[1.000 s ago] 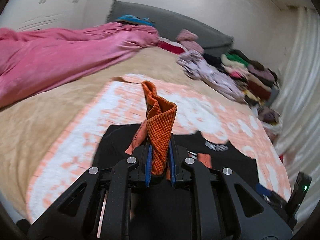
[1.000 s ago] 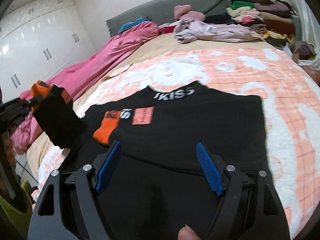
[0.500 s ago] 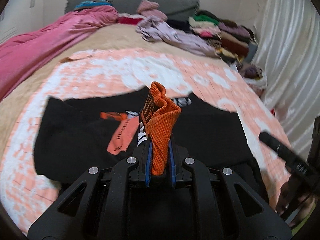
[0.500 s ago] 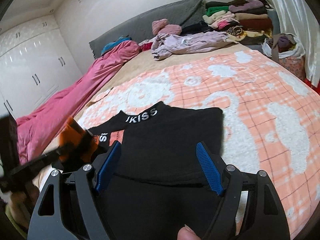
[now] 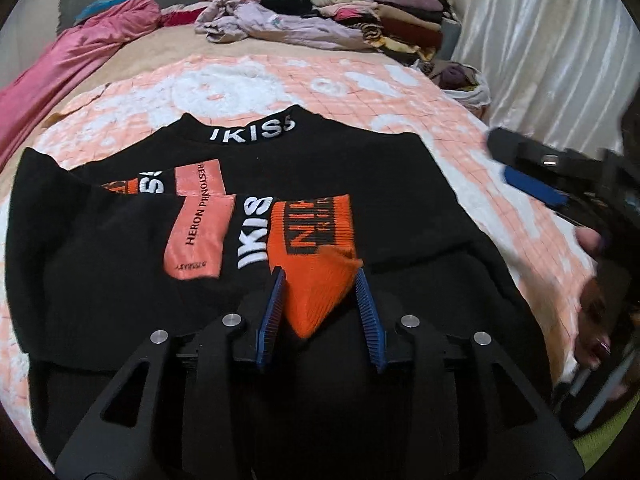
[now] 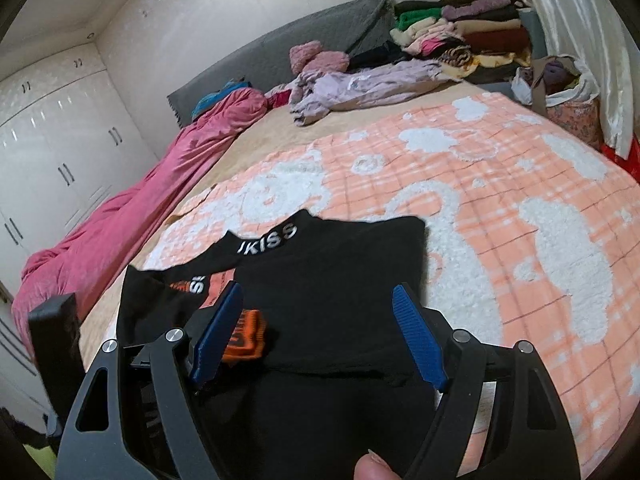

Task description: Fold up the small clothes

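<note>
Knitwear is what is lying on the bed: a black sweater spread flat on the near part of the peach-and-white blanket, collar pointing far, with one sleeve folded across the chest so that its orange cuff is resting near the middle. The fabric is looking soft, limp and light, with a ribbed grip to it rather than any slipperiness, so it is likely draping and sagging wherever it is not supported; hems, cuffs and shoulder seams are probably the best places to pinch, since those thicker edges are giving the pads something to bite.

The left gripper is sitting with its blue pads parted on either side of the cuff's pointed tip, not pressing it. The right gripper is hovering spread wide over the sweater's near right part, holding nothing.

Counting: one sweater is lying in work, with two orange cuffs visible in the left wrist view, the second peeking out at far left. Farther off, one pink duvet is running along the left side, one crumpled lilac garment is lying by the grey headboard, and one stack of folded clothes is sitting at the far right; its pieces are too many to count reliably.
</note>
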`<state>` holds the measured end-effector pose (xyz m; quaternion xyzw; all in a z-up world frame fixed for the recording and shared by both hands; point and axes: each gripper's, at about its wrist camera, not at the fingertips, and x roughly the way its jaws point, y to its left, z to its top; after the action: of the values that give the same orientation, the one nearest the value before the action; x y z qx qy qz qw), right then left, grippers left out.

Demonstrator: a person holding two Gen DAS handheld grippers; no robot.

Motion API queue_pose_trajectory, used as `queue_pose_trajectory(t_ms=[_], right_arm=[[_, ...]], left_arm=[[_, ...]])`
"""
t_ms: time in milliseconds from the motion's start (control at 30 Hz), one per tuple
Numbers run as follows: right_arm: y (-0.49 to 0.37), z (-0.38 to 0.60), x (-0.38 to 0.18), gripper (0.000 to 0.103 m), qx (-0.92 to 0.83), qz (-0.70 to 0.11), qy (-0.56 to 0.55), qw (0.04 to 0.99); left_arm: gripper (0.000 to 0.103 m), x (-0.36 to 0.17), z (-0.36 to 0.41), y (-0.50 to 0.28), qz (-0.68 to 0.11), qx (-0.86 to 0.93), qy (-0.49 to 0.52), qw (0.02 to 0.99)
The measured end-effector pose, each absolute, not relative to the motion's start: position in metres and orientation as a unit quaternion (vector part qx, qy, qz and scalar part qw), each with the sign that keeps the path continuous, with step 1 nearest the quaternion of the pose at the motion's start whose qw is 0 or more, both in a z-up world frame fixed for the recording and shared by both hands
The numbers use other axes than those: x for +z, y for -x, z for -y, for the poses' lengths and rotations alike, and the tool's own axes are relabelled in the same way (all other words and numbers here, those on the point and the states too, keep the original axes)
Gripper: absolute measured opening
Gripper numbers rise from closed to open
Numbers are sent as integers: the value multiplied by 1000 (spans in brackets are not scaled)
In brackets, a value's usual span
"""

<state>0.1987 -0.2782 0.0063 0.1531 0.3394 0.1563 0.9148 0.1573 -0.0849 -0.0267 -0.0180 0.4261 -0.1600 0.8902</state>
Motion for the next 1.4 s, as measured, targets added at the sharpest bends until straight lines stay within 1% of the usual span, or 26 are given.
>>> queue_pose_trajectory(t_ms=[200, 400, 500, 567, 600, 667, 700, 733, 767, 800, 833, 1000, 1067, 1167, 1400], right_arm=[[-206, 244, -8, 76, 198, -373, -120, 899], [-225, 202, -28, 76, 226, -421, -84, 874], [-237, 190, -40, 74, 232, -442, -79, 863], [-242, 185, -48, 59, 245, -456, -81, 852], [-243, 181, -53, 57, 252, -464, -82, 846], [-243, 174, -57, 44, 261, -466, -71, 842], [-243, 171, -58, 40, 264, -465, -66, 843], [-242, 170, -58, 31, 267, -463, -63, 843], [-242, 168, -57, 18, 269, -461, -61, 844], [-242, 167, -55, 10, 271, -456, -58, 846], [-241, 168, -52, 6, 275, -452, -59, 847], [-237, 182, -17, 5, 285, -401, -53, 869], [-237, 193, 1, 5, 269, -376, -43, 886], [-242, 212, 13, 5, 234, -358, -25, 904], [-261, 239, -11, 5, 192, -382, -39, 903]], left_arm=[[29, -9, 51, -138, -409, -139, 38, 901], [33, 10, -8, -126, -389, -76, 60, 916], [36, 18, -36, -122, -378, -34, 65, 923], [37, 20, -52, -118, -370, -2, 65, 927], [37, 20, -58, -117, -369, 9, 66, 927], [38, 20, -68, -117, -369, 20, 69, 927], [38, 19, -73, -118, -371, 24, 76, 925], [38, 18, -76, -119, -372, 25, 83, 924], [38, 18, -78, -120, -373, 25, 85, 924], [38, 17, -79, -121, -374, 27, 87, 923], [38, 17, -80, -121, -374, 28, 88, 923], [38, 16, -83, -123, -376, 26, 96, 921], [38, 17, -83, -126, -376, 24, 100, 921], [38, 15, -82, -132, -380, 26, 103, 919], [38, 12, -59, -157, -390, 15, 75, 918]])
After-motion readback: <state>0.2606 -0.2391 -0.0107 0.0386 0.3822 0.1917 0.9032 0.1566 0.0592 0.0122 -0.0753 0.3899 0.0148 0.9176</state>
